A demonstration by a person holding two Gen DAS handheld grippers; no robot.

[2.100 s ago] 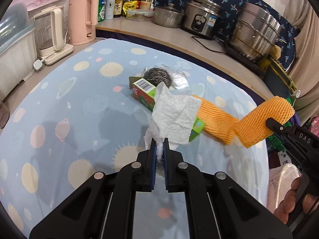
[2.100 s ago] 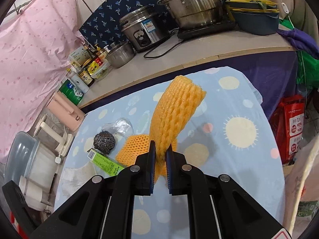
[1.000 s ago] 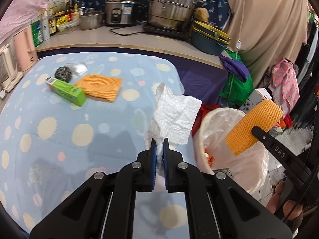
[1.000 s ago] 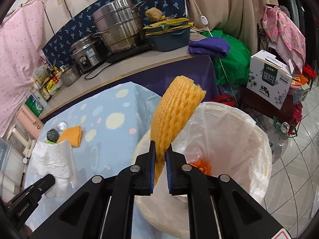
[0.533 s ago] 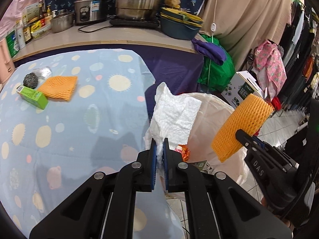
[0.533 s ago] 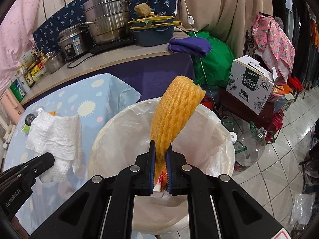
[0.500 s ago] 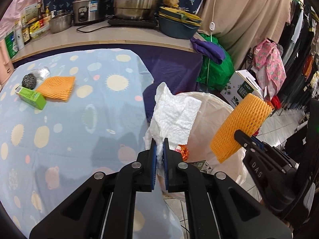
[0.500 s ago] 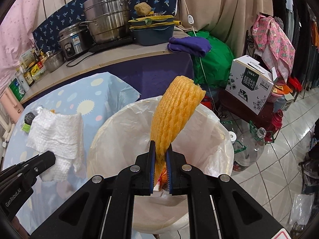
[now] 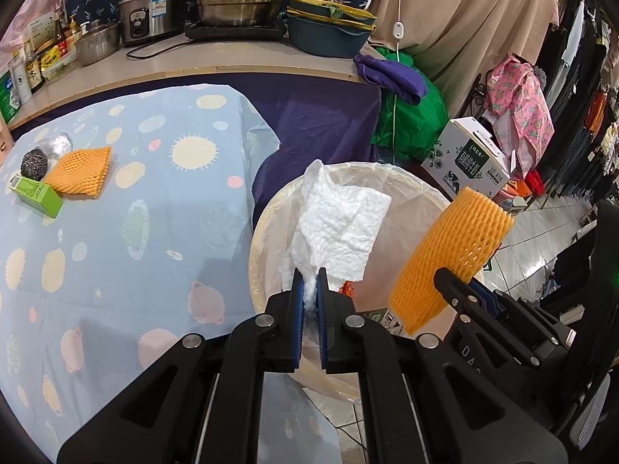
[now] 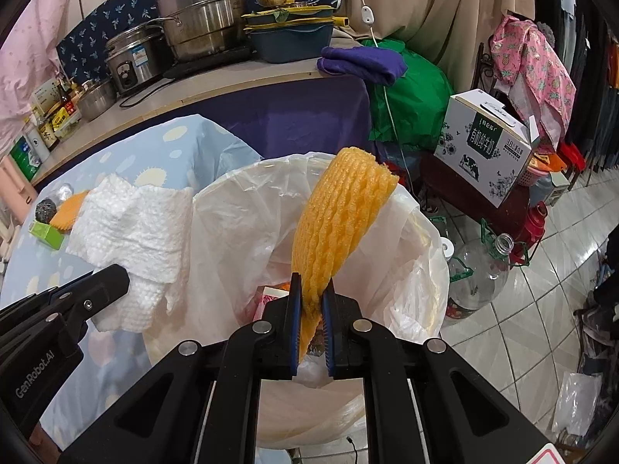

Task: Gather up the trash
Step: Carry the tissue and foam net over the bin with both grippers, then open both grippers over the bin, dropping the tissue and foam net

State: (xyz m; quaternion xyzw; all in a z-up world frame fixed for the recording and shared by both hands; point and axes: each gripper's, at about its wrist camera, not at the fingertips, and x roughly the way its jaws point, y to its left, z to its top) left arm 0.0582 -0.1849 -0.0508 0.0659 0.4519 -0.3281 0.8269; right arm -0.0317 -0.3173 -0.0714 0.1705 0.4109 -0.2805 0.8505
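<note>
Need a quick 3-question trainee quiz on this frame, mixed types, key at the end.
1. True or false: the left gripper is shut on a white paper towel.
2. What does the right gripper hold? A) green box B) orange foam net C) steel scourer
3. Fill in: both items hang over the lined ____.

Key: 1 true. 2 B, the orange foam net. 3 trash bin. On the table, another foam net, the green box and steel scourer remain.
</note>
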